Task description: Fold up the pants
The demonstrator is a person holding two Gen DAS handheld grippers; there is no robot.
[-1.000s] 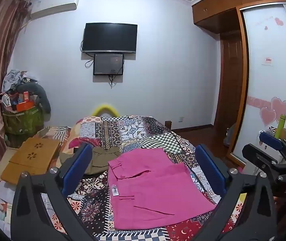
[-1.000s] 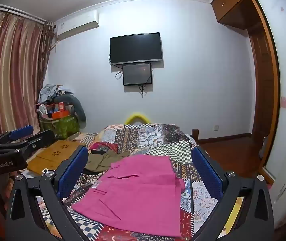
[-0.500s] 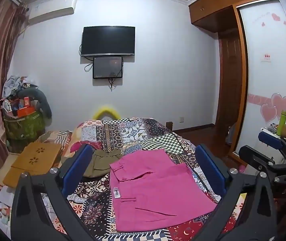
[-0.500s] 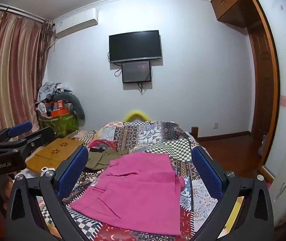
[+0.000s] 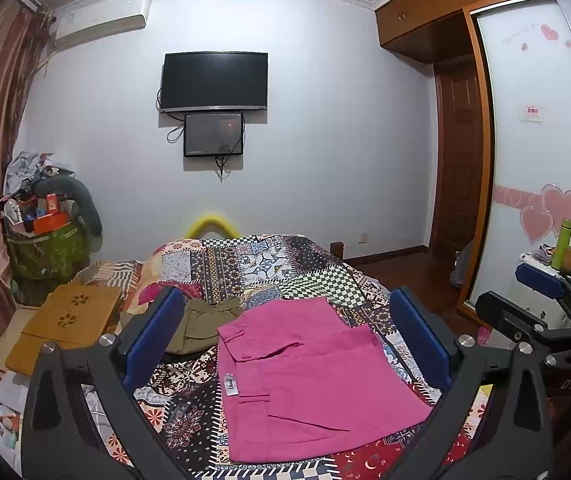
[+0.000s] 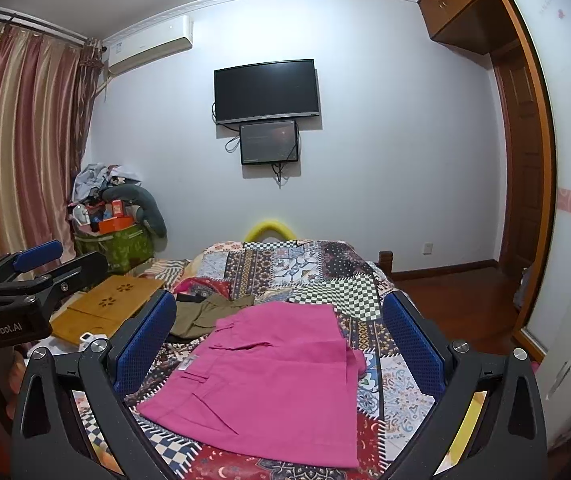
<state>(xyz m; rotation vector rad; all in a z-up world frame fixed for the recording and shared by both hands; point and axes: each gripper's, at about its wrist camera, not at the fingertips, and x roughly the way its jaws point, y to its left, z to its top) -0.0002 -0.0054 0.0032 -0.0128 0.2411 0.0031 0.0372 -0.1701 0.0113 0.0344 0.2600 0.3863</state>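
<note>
I'm holding my left gripper point(image 5: 287, 344) and right gripper point(image 6: 279, 346) w/ fingers spread wide, gripping nothing, both hanging above the bed point(image 5: 313, 280). Pink pants point(image 5: 309, 376) are lying folded flat on the patchwork quilt, near edge. Olive garment point(image 5: 201, 322) is sitting just beyond, far left.

One folded pink cotton pair of pants point(image 5: 313, 380) lies at six o'clock, one crumpled olive garment point(image 5: 201, 324) at nine, two dark wall screens point(image 5: 214, 82) at twelve, two open black grippers point(image 5: 285, 344).
</note>
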